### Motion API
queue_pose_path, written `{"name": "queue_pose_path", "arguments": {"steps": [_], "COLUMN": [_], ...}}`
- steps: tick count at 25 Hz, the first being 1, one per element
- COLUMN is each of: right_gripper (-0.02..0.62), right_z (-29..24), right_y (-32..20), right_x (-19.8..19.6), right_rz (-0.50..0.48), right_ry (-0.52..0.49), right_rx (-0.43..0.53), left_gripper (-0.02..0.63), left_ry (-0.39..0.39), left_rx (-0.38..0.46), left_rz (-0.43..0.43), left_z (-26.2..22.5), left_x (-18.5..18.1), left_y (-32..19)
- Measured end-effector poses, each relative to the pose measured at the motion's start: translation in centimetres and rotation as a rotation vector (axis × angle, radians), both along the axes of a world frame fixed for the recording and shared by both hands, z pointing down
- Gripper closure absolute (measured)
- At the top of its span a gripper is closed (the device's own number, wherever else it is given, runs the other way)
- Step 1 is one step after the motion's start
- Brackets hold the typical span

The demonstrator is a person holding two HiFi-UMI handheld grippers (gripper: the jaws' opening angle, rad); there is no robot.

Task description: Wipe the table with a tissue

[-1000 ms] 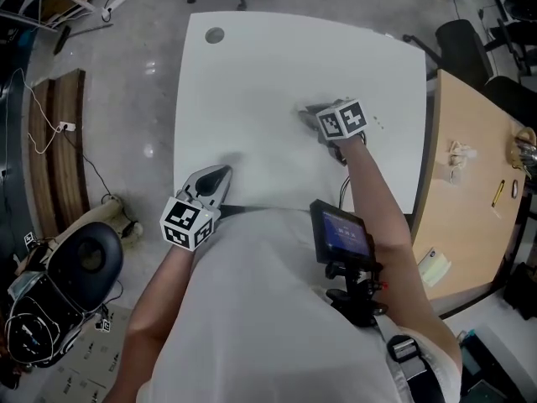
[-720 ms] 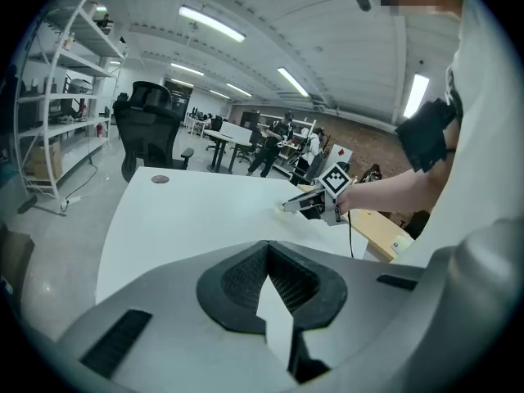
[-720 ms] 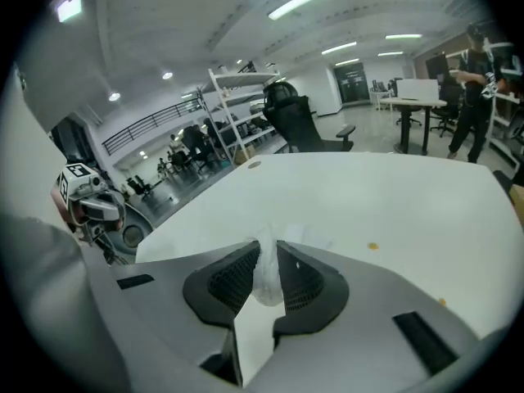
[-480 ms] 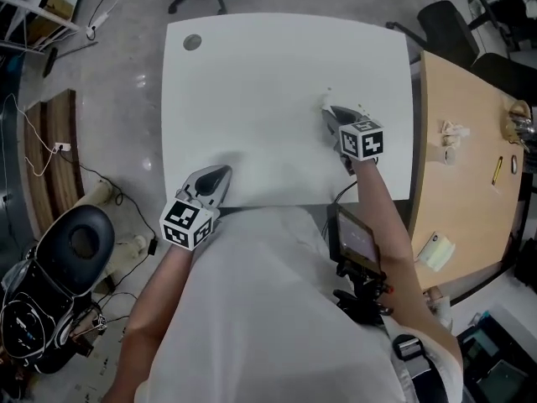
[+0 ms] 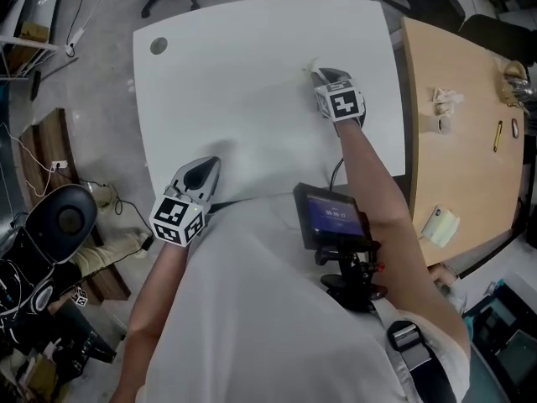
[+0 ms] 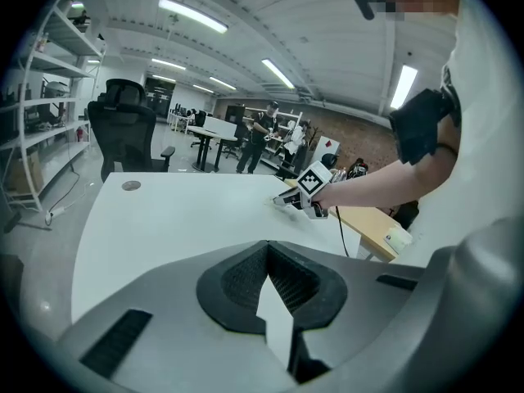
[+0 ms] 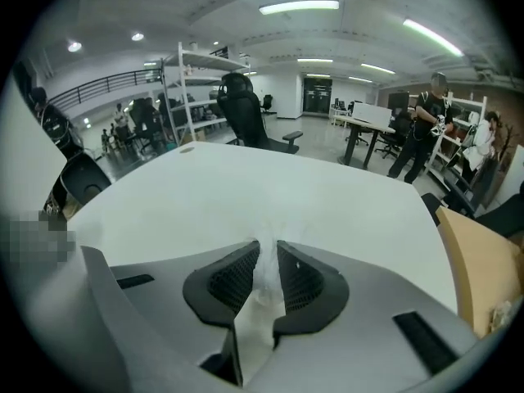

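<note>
The white table (image 5: 243, 82) fills the middle of the head view. The right gripper (image 5: 324, 75) sits toward its 1 o'clock area, near the right edge, tips down against the tabletop. In the right gripper view its jaws stand narrowly apart and clamp a white tissue (image 7: 260, 289), which bunches between the ribbed pads and spills out ahead of them onto the table. The left gripper (image 5: 204, 168) is at about 7 o'clock, over the near edge, well apart from the other. Its jaws are closed together with nothing between them. A round grommet (image 5: 159, 46) marks the 11 o'clock corner. A wooden desk (image 5: 470, 158) adjoins at 3 o'clock.
</note>
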State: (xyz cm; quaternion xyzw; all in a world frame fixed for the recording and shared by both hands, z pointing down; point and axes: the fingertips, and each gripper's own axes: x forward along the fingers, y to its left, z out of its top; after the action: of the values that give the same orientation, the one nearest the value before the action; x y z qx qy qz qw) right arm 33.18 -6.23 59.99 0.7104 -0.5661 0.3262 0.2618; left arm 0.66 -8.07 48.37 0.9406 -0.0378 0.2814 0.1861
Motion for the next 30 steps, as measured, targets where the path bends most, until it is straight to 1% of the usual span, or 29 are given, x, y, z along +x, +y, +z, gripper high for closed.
{"name": "queue_pose_path", "arguments": {"steps": [3,8,11,15,17,22,25,28,30], "right_gripper": [0.531,0.531,0.531,0.531,0.532,0.532,0.532,0.531,0.531], "right_z": [0.9,1.3,1.0,0.9,1.0,1.1,1.0,1.0,0.4], "right_y": [-1.4,-1.5,-2.3,-2.7,-2.7,-3.0,-3.1,-2.1,-0.9], "right_x": [0.3,0.1,-0.2,-0.4,-0.6,-2.2,-4.3,-6.7,-7.4], "right_rz": [-0.018,-0.015,-0.052,-0.093,-0.125,-0.203,-0.304,-0.417,-0.437], "right_ry": [0.034,0.066,0.142,0.248,0.284,0.248,0.223,0.158,0.137], "right_rx": [-0.031,-0.064,-0.080,-0.103,-0.102,-0.054,-0.032,-0.044,-0.036], "left_gripper": [0.600,0.600,0.600,0.600,0.600,0.600,0.600,0.600,0.600], "left_ry": [-0.001,-0.015,-0.019,-0.009,-0.009,-0.011,-0.012,-0.010,-0.005], "left_rx": [0.003,-0.011,-0.015,-0.016,-0.019,-0.016,-0.015,-0.016,-0.015], "left_rz": [-0.005,-0.020,-0.029,-0.012,-0.007,-0.006,-0.004,0.005,0.009], "left_z": [0.0,0.5,0.7,0.9,0.9,0.8,0.9,0.9,0.8], "left_x": [0.4,0.2,0.0,0.9,1.2,1.2,1.1,1.3,1.4], "left_y": [-0.1,-0.4,-0.9,-0.3,0.0,-0.2,-0.3,0.2,0.4]}}
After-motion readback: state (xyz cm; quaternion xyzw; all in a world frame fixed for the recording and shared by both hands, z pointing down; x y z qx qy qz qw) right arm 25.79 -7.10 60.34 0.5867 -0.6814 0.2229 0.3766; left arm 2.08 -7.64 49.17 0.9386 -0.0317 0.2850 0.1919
